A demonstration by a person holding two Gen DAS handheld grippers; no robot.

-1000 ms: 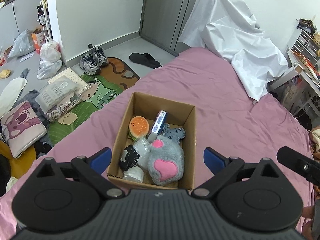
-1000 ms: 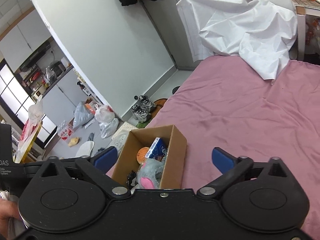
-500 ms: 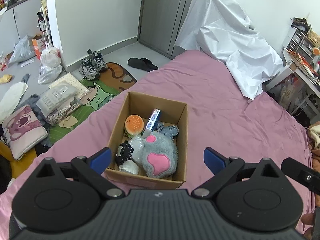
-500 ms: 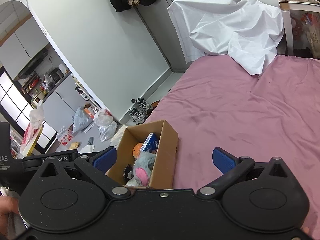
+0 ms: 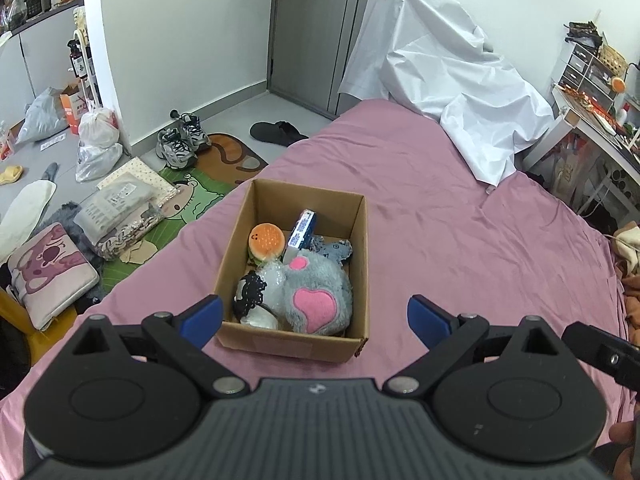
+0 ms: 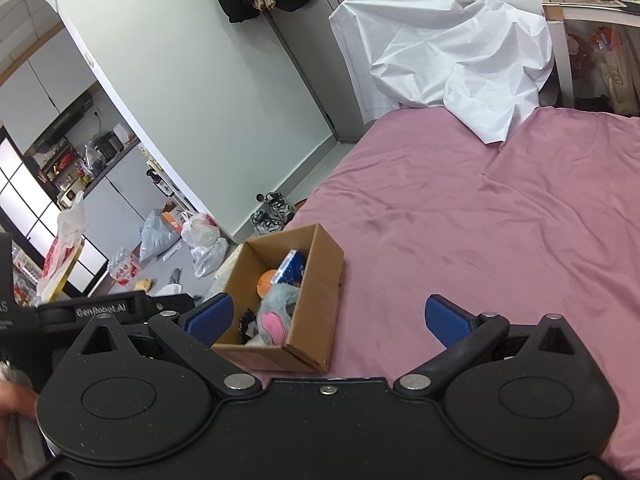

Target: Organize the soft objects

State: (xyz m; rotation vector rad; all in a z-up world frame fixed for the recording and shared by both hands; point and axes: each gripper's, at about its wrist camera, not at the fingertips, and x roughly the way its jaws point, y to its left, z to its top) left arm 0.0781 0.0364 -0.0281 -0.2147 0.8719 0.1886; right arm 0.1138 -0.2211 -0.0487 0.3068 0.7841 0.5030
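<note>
Left wrist view showed the left gripper (image 5: 314,318) spread wide and empty above the near end of the cardboard box (image 5: 362,276). The right gripper (image 6: 327,318) was wide too, holding nothing. The box's long axis ran away from the grippers on the pink bedsheet (image 5: 460,240), with a gray plush toy (image 5: 316,294) and burger toy (image 5: 267,240) inside. A white sheet (image 5: 448,92) lay beyond.

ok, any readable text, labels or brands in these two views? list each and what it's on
"GenRobot.AI": white lettering on the black body of the left hand-held gripper, seen in the right wrist view.
Blue and white box in the cardboard box: has print, too small to read.
Orange carton on the floor: markings blurred.
Clear plastic packet on the floor: label unreadable.
</note>
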